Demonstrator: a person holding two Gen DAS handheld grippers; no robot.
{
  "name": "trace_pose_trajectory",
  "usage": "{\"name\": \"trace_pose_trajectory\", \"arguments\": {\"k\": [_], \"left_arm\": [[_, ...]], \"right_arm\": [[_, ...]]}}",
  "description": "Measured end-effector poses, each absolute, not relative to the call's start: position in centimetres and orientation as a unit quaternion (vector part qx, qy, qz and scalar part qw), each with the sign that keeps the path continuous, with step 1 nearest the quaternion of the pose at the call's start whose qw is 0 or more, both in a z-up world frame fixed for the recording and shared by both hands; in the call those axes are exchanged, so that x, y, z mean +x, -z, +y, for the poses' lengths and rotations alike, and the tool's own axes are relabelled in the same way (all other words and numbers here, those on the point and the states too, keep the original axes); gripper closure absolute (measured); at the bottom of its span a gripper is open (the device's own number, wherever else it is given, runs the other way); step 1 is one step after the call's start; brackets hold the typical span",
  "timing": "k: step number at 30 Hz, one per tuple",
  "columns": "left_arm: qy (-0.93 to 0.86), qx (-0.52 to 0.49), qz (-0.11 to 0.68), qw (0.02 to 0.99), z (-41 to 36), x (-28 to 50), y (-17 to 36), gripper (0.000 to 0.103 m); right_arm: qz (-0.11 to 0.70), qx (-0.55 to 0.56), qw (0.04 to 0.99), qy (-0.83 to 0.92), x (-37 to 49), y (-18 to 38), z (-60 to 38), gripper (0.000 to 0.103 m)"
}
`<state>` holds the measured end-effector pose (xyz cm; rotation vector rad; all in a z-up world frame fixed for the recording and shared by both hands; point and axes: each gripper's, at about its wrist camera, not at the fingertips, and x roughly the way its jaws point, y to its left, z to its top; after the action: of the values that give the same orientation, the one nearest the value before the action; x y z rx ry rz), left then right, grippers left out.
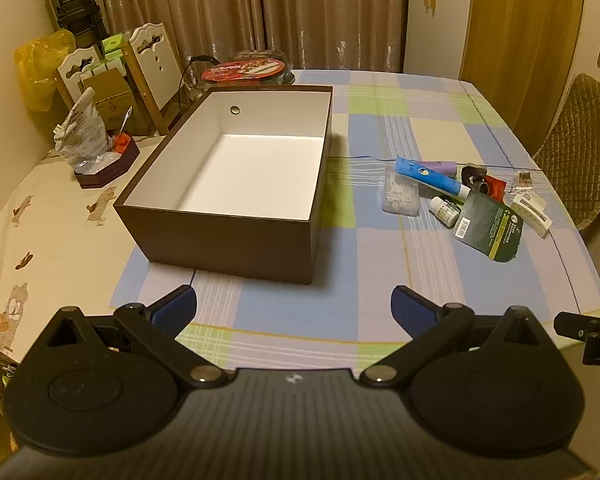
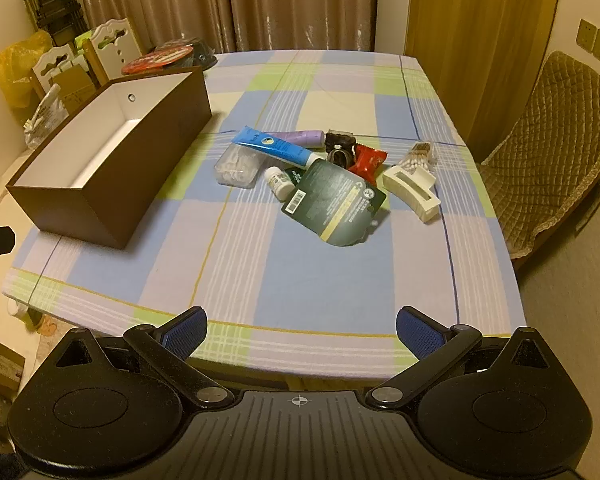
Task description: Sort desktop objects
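A table covered by a checked cloth (image 2: pixel 300 272) in blue, green and lilac is seen from both wrist cameras. The left gripper (image 1: pixel 294 308) is held over the near edge of the table with its blue-padded fingers (image 1: pixel 178 308) spread wide apart and nothing between them. The right gripper (image 2: pixel 302 330) is held likewise at the near edge, its fingers (image 2: pixel 418 334) set well apart and nothing gripped. An open brown box (image 1: pixel 236 216) with a white interior is placed on the left part of the table, and nothing is seen inside it. To the right of the box, well apart from it, a small heap of objects is gathered. A blue tube (image 2: pixel 278 146) is laid across the heap, with a lilac tube (image 2: pixel 300 136) just behind it on the far side. A clear plastic case (image 2: pixel 236 168) of white pieces is found at the left of the heap, touching the blue tube. A small white bottle (image 2: pixel 280 182) is lying beside a dark green packet (image 2: pixel 336 204), which is the nearest item. A red sachet (image 2: pixel 370 160) and a dark object beside it, too small to be told, are seen further back. A cream hair clip (image 2: pixel 412 188) is set at the right, with a bundle of cotton swabs (image 2: pixel 418 156) just beyond it. A quilted chair (image 2: pixel 548 152) is seen at the right of the table.
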<state>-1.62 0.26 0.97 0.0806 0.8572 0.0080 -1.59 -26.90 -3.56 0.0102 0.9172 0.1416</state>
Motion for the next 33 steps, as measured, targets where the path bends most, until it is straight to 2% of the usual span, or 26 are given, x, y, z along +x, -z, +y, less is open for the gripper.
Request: {"name": "trace_pose_trajectory", "arguments": {"k": [33], "left_arm": [[0.005, 0.033, 0.415, 0.909, 1.3, -3.2, -0.6, 0.001]], "right_arm": [[0.445, -0.012, 0.892, -0.084, -1.6, 1.5, -24.9, 0.000]]}}
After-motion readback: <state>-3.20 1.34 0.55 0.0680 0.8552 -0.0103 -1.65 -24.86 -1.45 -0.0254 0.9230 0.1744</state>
